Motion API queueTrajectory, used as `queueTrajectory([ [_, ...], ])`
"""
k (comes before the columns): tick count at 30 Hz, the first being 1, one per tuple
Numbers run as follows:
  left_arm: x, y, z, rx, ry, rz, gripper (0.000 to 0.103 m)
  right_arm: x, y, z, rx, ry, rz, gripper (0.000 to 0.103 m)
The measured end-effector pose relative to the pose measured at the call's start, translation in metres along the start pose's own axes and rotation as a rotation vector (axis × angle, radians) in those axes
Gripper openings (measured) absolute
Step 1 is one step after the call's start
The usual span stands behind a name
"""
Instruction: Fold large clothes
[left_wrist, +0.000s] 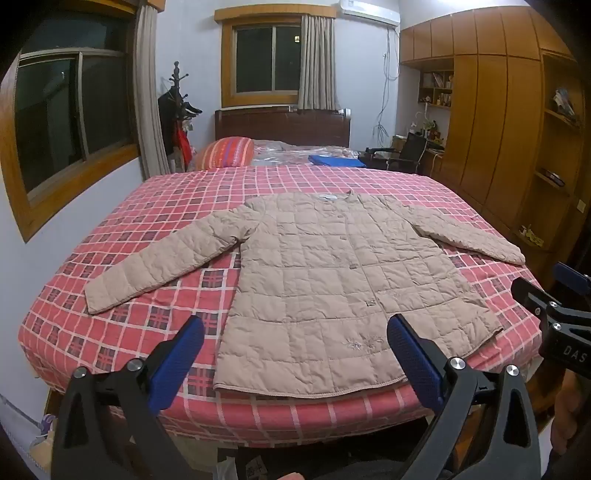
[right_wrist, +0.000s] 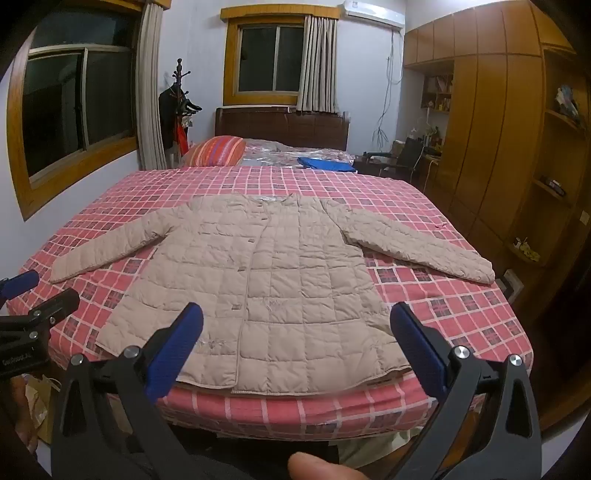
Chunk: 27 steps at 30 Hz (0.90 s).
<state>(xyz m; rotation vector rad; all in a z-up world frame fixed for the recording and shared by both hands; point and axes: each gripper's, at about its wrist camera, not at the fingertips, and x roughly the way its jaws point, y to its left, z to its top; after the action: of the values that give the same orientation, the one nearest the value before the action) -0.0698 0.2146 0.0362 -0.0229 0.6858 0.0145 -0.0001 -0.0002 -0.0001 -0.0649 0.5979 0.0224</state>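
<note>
The bed, under a red plaid cover, fills both views. The jacket lies flat on it, front up and buttoned, sleeves spread out to both sides, collar toward the headboard, hem along the bed's near edge. A striped pillow and a blue cloth lie on the bed past the jacket, near the headboard.

The left gripper hangs above the bed's near edge, jaws wide and holding nothing; the hem's left half lies between them in that view. The right gripper hangs beside it, jaws likewise wide and bare, framing the hem's right half. Neither touches the jacket.
</note>
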Motion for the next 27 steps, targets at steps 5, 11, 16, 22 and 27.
queueTrajectory([
  [5,0.0013,-0.0007,-0.0002,0.005,0.006,0.002,0.099,0.0005,-0.0003,0.0003,0.003,0.003,0.000,0.101],
  [11,0.0004,0.0007,0.0002,0.005,0.005,0.004,0.099,0.0007,-0.0011,0.0003,0.005,0.002,0.003,0.101],
  [16,0.0010,0.0003,-0.0008,0.004,0.010,0.005,0.099,0.0007,-0.0021,-0.0006,0.007,0.002,0.004,0.101],
  [22,0.0029,-0.0002,-0.0023,0.002,0.009,0.006,0.099,0.0008,-0.0026,-0.0011,0.005,0.002,0.003,0.101],
  [27,0.0028,0.0013,-0.0017,0.002,0.010,0.006,0.099,0.0009,-0.0029,-0.0009,0.006,0.003,0.003,0.101],
])
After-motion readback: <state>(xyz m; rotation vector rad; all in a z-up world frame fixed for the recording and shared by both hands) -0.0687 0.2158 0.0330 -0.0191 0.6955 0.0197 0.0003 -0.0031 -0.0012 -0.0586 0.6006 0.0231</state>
